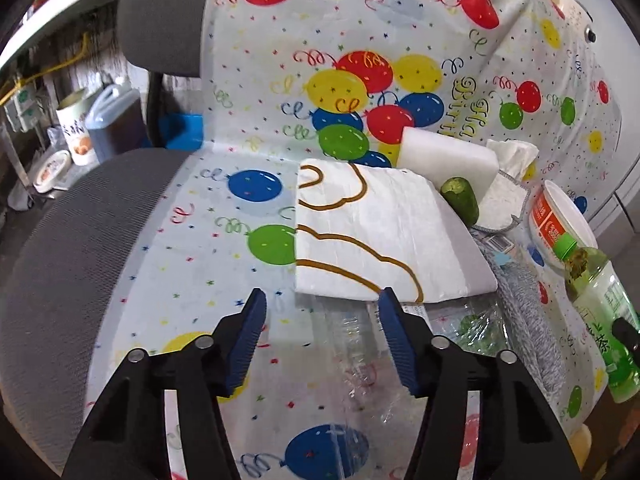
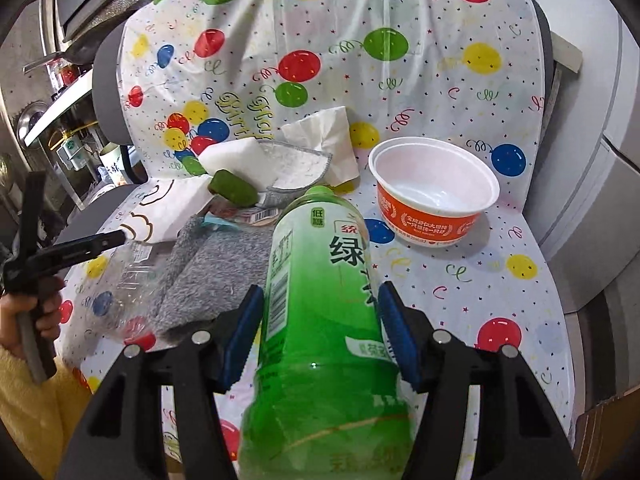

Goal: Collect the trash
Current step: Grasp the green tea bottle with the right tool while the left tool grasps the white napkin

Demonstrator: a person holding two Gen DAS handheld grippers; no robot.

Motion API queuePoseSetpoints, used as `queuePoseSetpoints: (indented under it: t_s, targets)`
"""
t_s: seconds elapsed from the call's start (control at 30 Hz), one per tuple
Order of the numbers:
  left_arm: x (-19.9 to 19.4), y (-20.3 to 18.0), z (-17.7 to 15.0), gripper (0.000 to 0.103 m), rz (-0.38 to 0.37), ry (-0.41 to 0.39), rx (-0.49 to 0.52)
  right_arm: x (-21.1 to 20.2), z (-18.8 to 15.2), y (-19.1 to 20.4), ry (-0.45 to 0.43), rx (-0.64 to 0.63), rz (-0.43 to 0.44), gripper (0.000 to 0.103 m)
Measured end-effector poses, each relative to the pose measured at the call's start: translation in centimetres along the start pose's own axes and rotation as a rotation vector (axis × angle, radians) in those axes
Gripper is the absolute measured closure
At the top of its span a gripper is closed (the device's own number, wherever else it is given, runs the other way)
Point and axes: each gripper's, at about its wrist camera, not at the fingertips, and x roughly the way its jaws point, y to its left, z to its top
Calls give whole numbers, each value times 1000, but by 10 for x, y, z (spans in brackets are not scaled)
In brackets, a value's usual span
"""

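On the far left, a hand (image 2: 24,312) in a yellow sleeve (image 2: 36,408) is gripping the handle of the left gripper (image 1: 322,308), and its blue pads are standing apart over a crumpled clear plastic bottle (image 1: 356,344) that is lying on the balloon-print cover (image 1: 200,240); whether the pads are touching the plastic cannot be told, so that claw is reading as apart for now. Just beyond the fingertips a white bag with gold outlines (image 1: 360,240) is lying flat, with a white foam block (image 1: 448,156) and a green cucumber stub (image 1: 460,198) sitting behind it. Moving across, a grey cloth (image 2: 216,268) is spreading beside the bag, with a crumpled tissue (image 2: 324,140) sitting farther back. Centre stage, the right gripper (image 2: 320,300) is clamping on the green tea bottle (image 2: 320,320), both pads pressing its labelled sides, cap pointing away. Off to the right, the orange and white bowl (image 2: 434,200) is sitting upright on the cover, well apart from the bottle.
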Motion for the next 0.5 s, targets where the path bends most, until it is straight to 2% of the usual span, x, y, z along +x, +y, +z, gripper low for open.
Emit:
queuePoseSetpoints:
  t_s: [0.07, 0.17, 0.3, 0.4, 0.5]
  targets:
    - [8, 1, 2, 48, -26, 15, -7, 0, -1, 1, -1, -2, 1, 44]
    - [17, 4, 6, 59, -52, 17, -35, 1, -2, 1, 3, 12, 15, 44]
    - [4, 7, 14, 73, -80, -61, -57, 1, -3, 2, 4, 11, 15, 44]
    - [-14, 2, 20, 73, -137, -120, -46, 1, -5, 1, 5, 15, 16, 44]
    - [-16, -13, 27, 73, -117, -117, 0, 2, -6, 0, 6, 27, 20, 44]
